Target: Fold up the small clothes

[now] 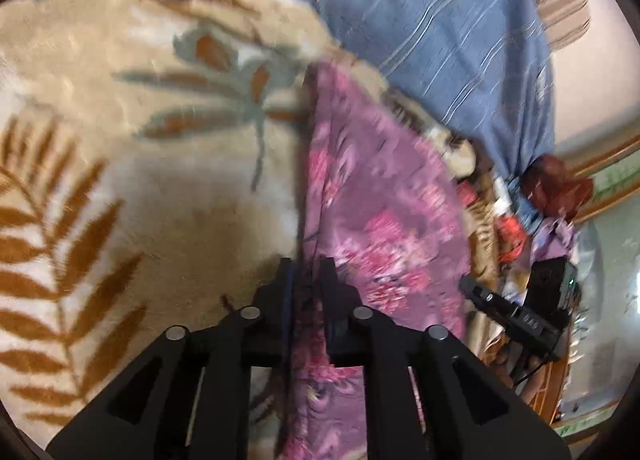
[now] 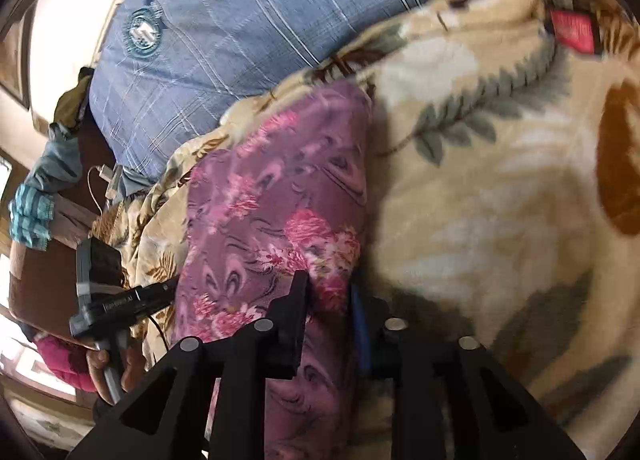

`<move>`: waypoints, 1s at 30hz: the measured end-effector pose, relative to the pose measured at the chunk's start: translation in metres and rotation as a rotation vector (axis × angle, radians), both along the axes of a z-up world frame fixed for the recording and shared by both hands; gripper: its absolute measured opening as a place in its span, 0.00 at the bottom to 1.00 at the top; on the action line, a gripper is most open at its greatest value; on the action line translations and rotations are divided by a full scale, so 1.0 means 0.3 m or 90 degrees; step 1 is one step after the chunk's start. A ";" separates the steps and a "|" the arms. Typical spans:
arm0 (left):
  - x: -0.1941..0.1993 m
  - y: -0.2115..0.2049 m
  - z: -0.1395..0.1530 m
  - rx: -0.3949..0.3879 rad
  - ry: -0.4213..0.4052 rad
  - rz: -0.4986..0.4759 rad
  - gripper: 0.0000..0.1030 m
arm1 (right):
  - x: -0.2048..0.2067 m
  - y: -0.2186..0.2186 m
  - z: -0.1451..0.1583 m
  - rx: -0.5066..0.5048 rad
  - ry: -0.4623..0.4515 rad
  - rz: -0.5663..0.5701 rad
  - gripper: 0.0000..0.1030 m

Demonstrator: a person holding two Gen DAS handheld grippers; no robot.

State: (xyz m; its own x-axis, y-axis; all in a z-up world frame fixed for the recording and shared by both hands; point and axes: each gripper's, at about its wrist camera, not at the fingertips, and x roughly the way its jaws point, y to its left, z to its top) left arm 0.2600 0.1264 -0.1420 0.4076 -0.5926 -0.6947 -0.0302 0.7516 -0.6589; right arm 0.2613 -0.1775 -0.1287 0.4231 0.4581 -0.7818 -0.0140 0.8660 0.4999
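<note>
A purple floral garment (image 1: 372, 195) lies on a beige blanket with a leaf pattern (image 1: 120, 163), stretched as a long strip between the two grippers. The blanket covers a bed, and the garment sits near its edge, close to a blue striped pillow (image 1: 432, 27) that lies at the far side.

In the left wrist view, the left gripper (image 1: 307, 272) has its black fingers (image 1: 332, 280) drawn close together with one end of the garment running between them; the cloth's edge passes through the narrow gap and continues under the gripper body, so the fingers pinch the fabric. The right gripper's body (image 1: 516, 316) shows at the right edge of this view, beyond the far end of the cloth.

In the right wrist view, the right gripper (image 2: 328, 292) likewise has its fingers (image 2: 298, 300) nearly closed, with the other end of the purple garment (image 2: 276, 199) bunched in the gap and held there. The leaf-pattern blanket (image 2: 480, 199) spreads to the right, the blue pillow (image 2: 224, 35) lies above, and the left gripper (image 2: 120, 300) appears at the left with a hand (image 2: 106, 368) around its handle. Both views are slightly blurred.
</note>
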 end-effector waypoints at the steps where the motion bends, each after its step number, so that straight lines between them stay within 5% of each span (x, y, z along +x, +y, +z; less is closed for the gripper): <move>1: -0.009 0.013 0.026 0.000 -0.015 0.011 0.48 | 0.001 0.002 0.027 -0.014 -0.003 0.000 0.26; 2: -0.009 0.024 0.066 0.006 -0.034 0.029 0.57 | 0.004 0.002 0.060 -0.018 -0.010 -0.004 0.33; 4: 0.044 0.010 0.128 0.031 -0.052 0.022 0.58 | 0.033 0.002 0.123 0.015 -0.027 0.001 0.64; 7: 0.197 -0.032 0.163 0.079 -0.053 0.004 0.58 | 0.159 0.028 0.171 -0.006 -0.039 0.031 0.65; 9: 0.316 -0.050 0.120 0.064 -0.042 -0.018 0.58 | 0.285 0.030 0.155 -0.019 -0.039 0.037 0.65; 14: 0.392 -0.055 -0.016 -0.028 -0.008 -0.035 0.56 | 0.417 -0.048 0.023 0.035 -0.015 -0.010 0.56; 18: 0.412 -0.085 -0.056 -0.046 0.009 -0.043 0.16 | 0.451 -0.049 -0.063 0.057 0.021 -0.004 0.35; 20: 0.406 -0.082 -0.053 -0.066 -0.014 -0.053 0.11 | 0.440 -0.030 -0.060 0.034 0.011 0.005 0.26; 23: 0.381 -0.044 -0.014 -0.163 -0.074 -0.046 0.10 | 0.413 -0.018 -0.011 0.019 -0.007 -0.001 0.16; 26: 0.393 -0.058 -0.018 -0.117 -0.062 -0.050 0.10 | 0.390 -0.020 0.073 0.006 -0.060 0.003 0.13; 28: 0.402 -0.097 -0.091 -0.030 -0.029 -0.054 0.11 | 0.416 -0.033 0.023 -0.014 -0.040 -0.011 0.03; 30: 0.392 -0.091 -0.117 -0.050 -0.025 -0.038 0.13 | 0.439 -0.065 -0.075 0.011 -0.003 -0.028 0.04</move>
